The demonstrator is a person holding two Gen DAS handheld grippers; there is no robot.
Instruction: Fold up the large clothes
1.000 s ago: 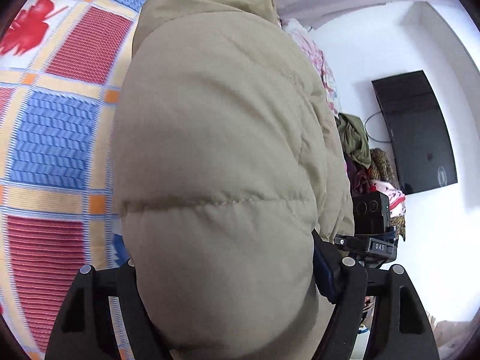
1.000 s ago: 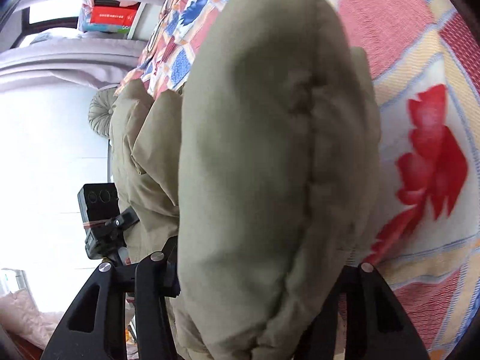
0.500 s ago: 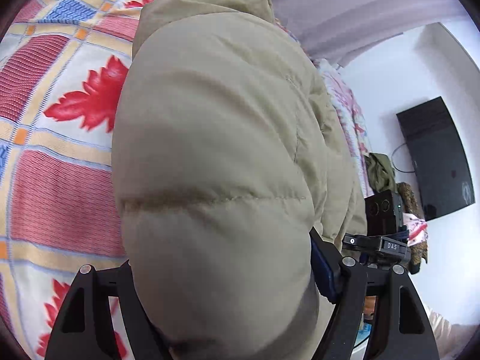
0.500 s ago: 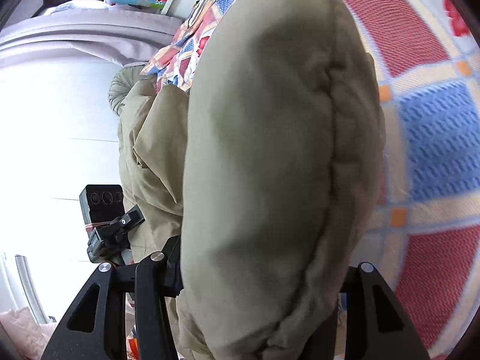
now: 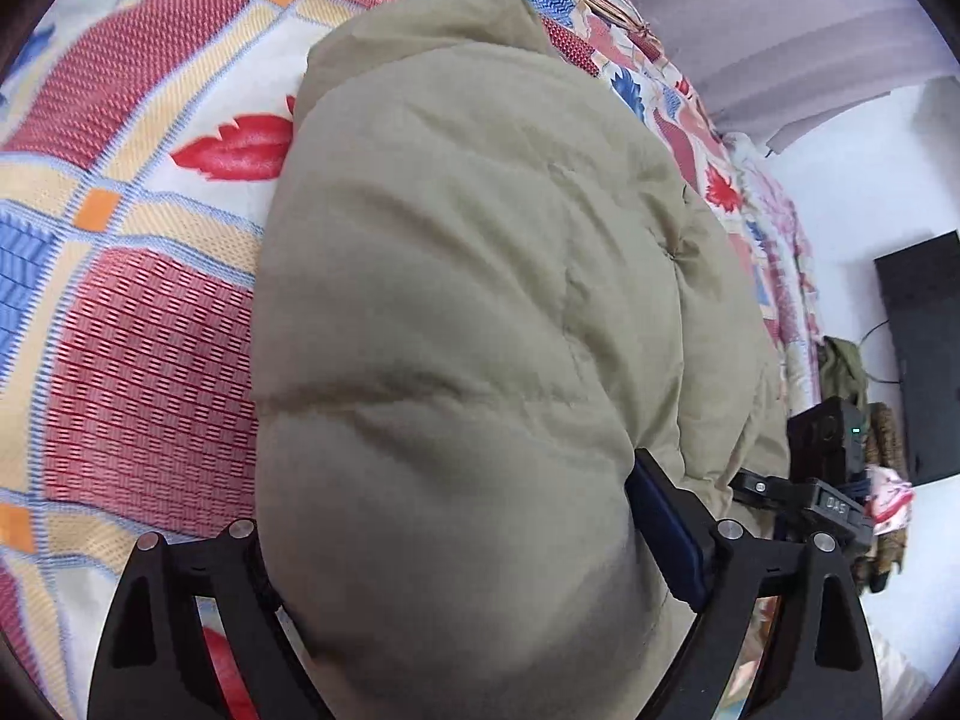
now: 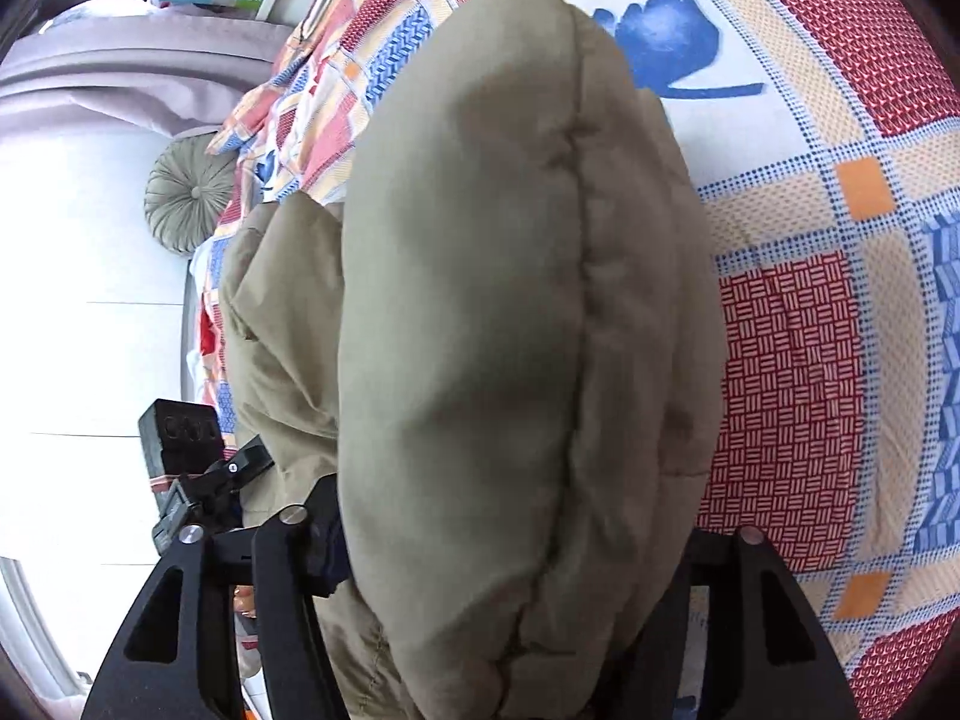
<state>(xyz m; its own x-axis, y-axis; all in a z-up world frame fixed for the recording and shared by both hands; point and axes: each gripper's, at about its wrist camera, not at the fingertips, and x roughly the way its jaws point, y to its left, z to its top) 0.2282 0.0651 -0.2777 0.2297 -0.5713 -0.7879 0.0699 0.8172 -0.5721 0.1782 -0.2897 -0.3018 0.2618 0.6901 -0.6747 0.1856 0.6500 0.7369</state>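
In the left wrist view the padded khaki jacket bulges up from the bottom centre of the frame, wedged between the jaws of the left gripper, which are opening with the padding still touching both. In the right wrist view the same jacket fills the middle of the frame from top to bottom, sitting between the jaws of the right gripper, also opening around it. Behind it spreads the patterned bedspread.
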